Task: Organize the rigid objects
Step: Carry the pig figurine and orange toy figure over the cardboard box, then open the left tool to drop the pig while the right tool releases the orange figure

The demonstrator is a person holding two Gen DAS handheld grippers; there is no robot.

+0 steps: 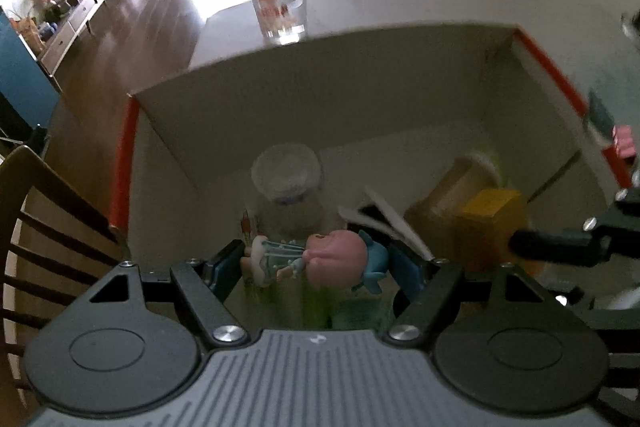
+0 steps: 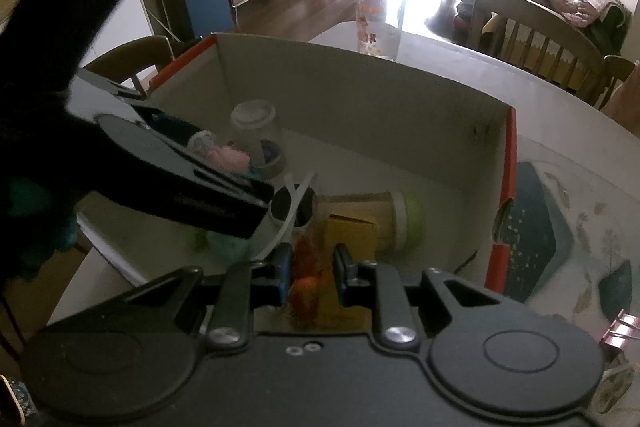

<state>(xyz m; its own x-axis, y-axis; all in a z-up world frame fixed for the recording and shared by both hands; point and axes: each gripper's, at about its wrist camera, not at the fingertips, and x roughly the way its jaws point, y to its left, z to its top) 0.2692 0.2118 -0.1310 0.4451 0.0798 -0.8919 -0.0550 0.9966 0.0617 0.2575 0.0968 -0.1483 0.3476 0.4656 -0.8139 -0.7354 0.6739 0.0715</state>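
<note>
Two grippers hang over the open box (image 1: pixel 168 131) on the counter (image 2: pixel 560 115), each carrying a toy. The left gripper (image 1: pixel 316 261) holds a doll (image 1: pixel 320 259) crosswise between wide-set fingers, its long axis running from one finger to the other, pink head toward the right one, above the box's near side. The right gripper (image 2: pixel 310 267) pinches a small orange toy (image 2: pixel 306 283) between narrow fingers, just in front of the yellow block (image 2: pixel 352 233) on the box floor. Both look ready to release; the doll sits nearer the upturned jar (image 1: pixel 288 179).
</note>
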